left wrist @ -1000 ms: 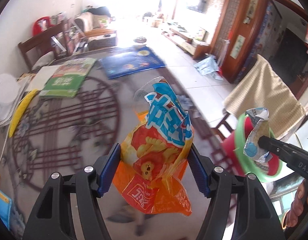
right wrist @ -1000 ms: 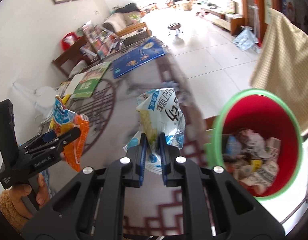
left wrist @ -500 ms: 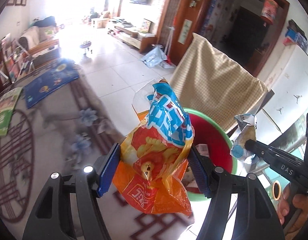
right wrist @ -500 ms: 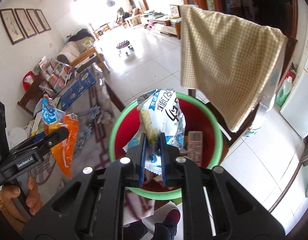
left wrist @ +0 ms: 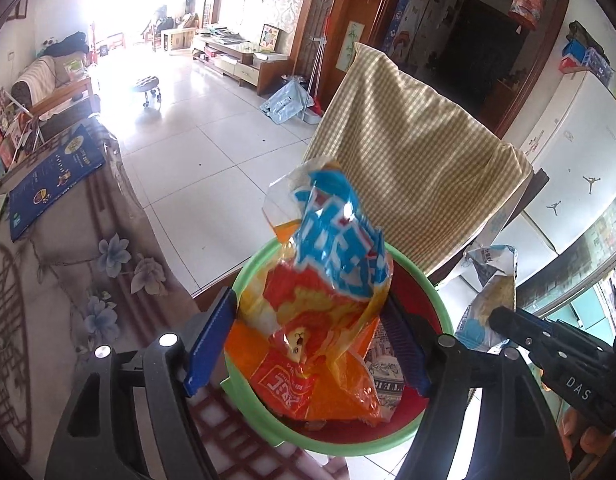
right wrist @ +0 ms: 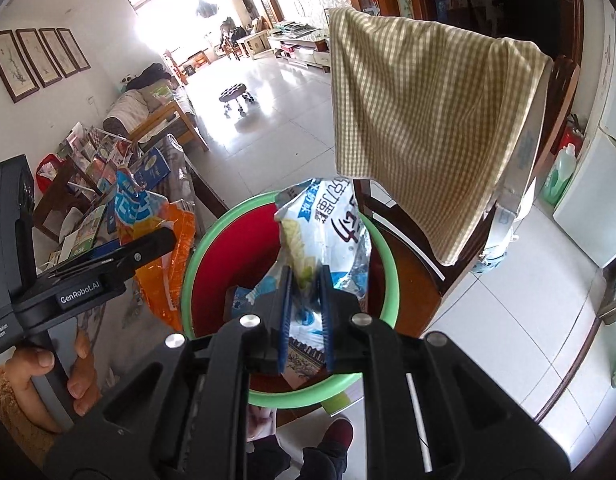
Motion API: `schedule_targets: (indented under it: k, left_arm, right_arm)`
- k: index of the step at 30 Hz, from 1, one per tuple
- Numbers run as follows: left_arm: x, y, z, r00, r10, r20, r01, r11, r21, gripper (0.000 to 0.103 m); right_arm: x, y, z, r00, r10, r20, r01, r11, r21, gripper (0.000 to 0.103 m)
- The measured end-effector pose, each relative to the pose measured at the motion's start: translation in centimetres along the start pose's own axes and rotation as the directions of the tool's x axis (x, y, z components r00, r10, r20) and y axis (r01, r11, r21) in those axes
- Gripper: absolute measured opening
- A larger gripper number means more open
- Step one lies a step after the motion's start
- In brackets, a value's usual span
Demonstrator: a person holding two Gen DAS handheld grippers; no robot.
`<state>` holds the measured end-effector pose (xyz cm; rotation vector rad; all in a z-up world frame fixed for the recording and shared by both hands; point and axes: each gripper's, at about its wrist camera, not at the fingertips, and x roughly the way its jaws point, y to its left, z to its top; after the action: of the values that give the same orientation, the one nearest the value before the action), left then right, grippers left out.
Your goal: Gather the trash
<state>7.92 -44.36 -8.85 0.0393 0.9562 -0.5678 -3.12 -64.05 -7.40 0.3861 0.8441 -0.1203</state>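
Note:
My left gripper (left wrist: 308,340) is shut on an orange and blue snack bag (left wrist: 327,304) and holds it over the red bin with a green rim (left wrist: 260,404). The bag (right wrist: 164,240) also shows in the right wrist view at the bin's left edge. My right gripper (right wrist: 304,312) is shut on a white and blue snack bag (right wrist: 331,232) above the bin (right wrist: 228,264). That bag (left wrist: 487,296) shows at the right in the left wrist view. Paper trash lies in the bin.
A chair draped with a checked cloth (right wrist: 419,120) stands just behind the bin. The table with a flowered cover (left wrist: 68,280) is to the left, with a blue book (left wrist: 56,176) on it. A white fridge (left wrist: 567,160) stands at the right.
Both grippers swung right from over the table to over the bin, each still holding its bag. The bin now sits directly under both bags.

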Motion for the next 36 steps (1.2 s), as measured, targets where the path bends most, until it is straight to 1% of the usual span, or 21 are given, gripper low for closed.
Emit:
schedule_targets:
  k: [2, 4, 6, 8, 10, 13, 14, 15, 16, 17, 18, 22, 24, 25, 27, 29, 31, 32, 33, 34, 36]
  left_arm:
    - [-0.3, 0.2, 0.2, 1.000, 0.005, 0.013, -0.005, 1.000, -0.005, 0.077]
    - [-0.5, 0.4, 0.5, 0.999, 0.017, 0.031, -0.017, 1.000, -0.008, 0.086]
    - [-0.7, 0.9, 0.7, 0.998, 0.035, 0.046, -0.035, 0.999, -0.009, 0.089]
    - [-1.1, 1.7, 0.8, 0.997, 0.054, 0.056, -0.053, 0.998, -0.021, 0.092]
    - [-1.5, 2.5, 1.0, 0.996, 0.060, 0.064, -0.057, 0.997, -0.045, 0.094]
    - [-2.5, 3.9, 1.0, 0.993, 0.076, 0.090, -0.070, 0.995, -0.074, 0.095]
    - [-2.8, 4.3, 1.0, 0.991, 0.085, 0.099, -0.077, 0.994, -0.080, 0.095]
    - [-3.2, 4.8, 0.9, 0.990, 0.093, 0.106, -0.084, 0.993, -0.084, 0.095]
    - [-3.5, 5.2, 0.9, 0.989, 0.099, 0.113, -0.089, 0.992, -0.087, 0.095]
    - [-3.9, 5.8, 0.8, 0.987, 0.107, 0.121, -0.096, 0.991, -0.090, 0.095]
    - [-4.3, 6.3, 0.6, 0.985, 0.117, 0.124, -0.106, 0.990, -0.093, 0.095]
    - [-5.9, 8.8, 0.0, 0.982, 0.136, 0.134, -0.119, 0.985, -0.128, 0.095]
    - [-7.1, 10.1, -0.3, 0.978, 0.146, 0.149, -0.124, 0.981, -0.150, 0.095]
    - [-7.6, 10.6, -0.4, 0.976, 0.148, 0.158, -0.124, 0.980, -0.157, 0.095]
    - [-9.1, 12.0, -0.8, 0.969, 0.160, 0.189, -0.125, 0.975, -0.182, 0.095]
    - [-10.8, 13.4, -1.2, 0.957, 0.175, 0.232, -0.129, 0.971, -0.203, 0.095]
    - [-13.0, 14.8, -1.5, 0.937, 0.197, 0.289, -0.138, 0.967, -0.214, 0.095]
    - [-14.4, 15.6, -1.8, 0.922, 0.214, 0.324, -0.148, 0.965, -0.216, 0.095]
    - [-15.4, 16.0, -1.9, 0.910, 0.227, 0.347, -0.157, 0.963, -0.217, 0.095]
    - [-16.7, 16.8, -2.2, 0.892, 0.246, 0.380, -0.172, 0.961, -0.218, 0.095]
    - [-19.0, 18.1, -2.6, 0.860, 0.281, 0.425, -0.205, 0.955, -0.216, 0.095]
  right_arm:
    - [0.2, 0.1, 0.0, 1.000, 0.004, -0.006, -0.004, 1.000, -0.006, 0.013]
    - [0.7, 0.4, 0.1, 1.000, 0.011, -0.015, -0.011, 1.000, -0.011, 0.013]
    - [1.1, 0.8, 0.2, 1.000, 0.016, -0.022, -0.017, 1.000, -0.021, 0.014]
    - [1.4, 1.2, 0.1, 0.999, 0.021, -0.026, -0.022, 0.999, -0.036, 0.014]
    - [1.8, 1.8, 0.3, 0.999, 0.029, -0.033, -0.030, 0.998, -0.049, 0.016]
    - [2.6, 2.4, 0.6, 0.998, 0.037, -0.043, -0.040, 0.997, -0.061, 0.022]
    - [2.9, 2.6, 0.6, 0.998, 0.041, -0.047, -0.044, 0.997, -0.064, 0.028]
    - [3.1, 2.8, 0.6, 0.998, 0.044, -0.047, -0.047, 0.997, -0.065, 0.039]
    - [3.3, 3.2, 0.6, 0.998, 0.047, -0.044, -0.050, 0.997, -0.064, 0.045]
    - [3.4, 3.4, 0.7, 0.998, 0.046, -0.041, -0.049, 0.997, -0.062, 0.055]
    - [3.5, 3.6, 0.7, 0.998, 0.048, -0.037, -0.050, 0.997, -0.058, 0.061]
    - [3.6, 5.3, 0.8, 0.997, 0.074, -0.023, -0.075, 0.996, -0.056, 0.074]
    - [3.3, 6.8, 0.9, 0.996, 0.084, -0.003, -0.084, 0.994, -0.065, 0.085]
    - [3.1, 7.7, 1.0, 0.996, 0.089, 0.009, -0.088, 0.993, -0.072, 0.088]
    - [2.3, 10.0, 0.9, 0.995, 0.090, 0.053, -0.084, 0.991, -0.099, 0.098]
    - [1.3, 12.2, 0.6, 0.991, 0.070, 0.118, -0.053, 0.989, -0.140, 0.098]
    - [-0.1, 14.6, 0.2, 0.975, 0.054, 0.214, -0.015, 0.984, -0.180, 0.098]
    - [-1.4, 16.3, -0.3, 0.952, 0.049, 0.302, 0.013, 0.980, -0.198, 0.098]
    - [-2.2, 17.3, -0.6, 0.931, 0.045, 0.361, 0.032, 0.979, -0.204, 0.098]
    - [-3.1, 18.4, -1.0, 0.900, 0.037, 0.434, 0.059, 0.977, -0.206, 0.098]
    - [-4.9, 21.1, -2.0, 0.815, 0.024, 0.579, 0.113, 0.973, -0.200, 0.098]
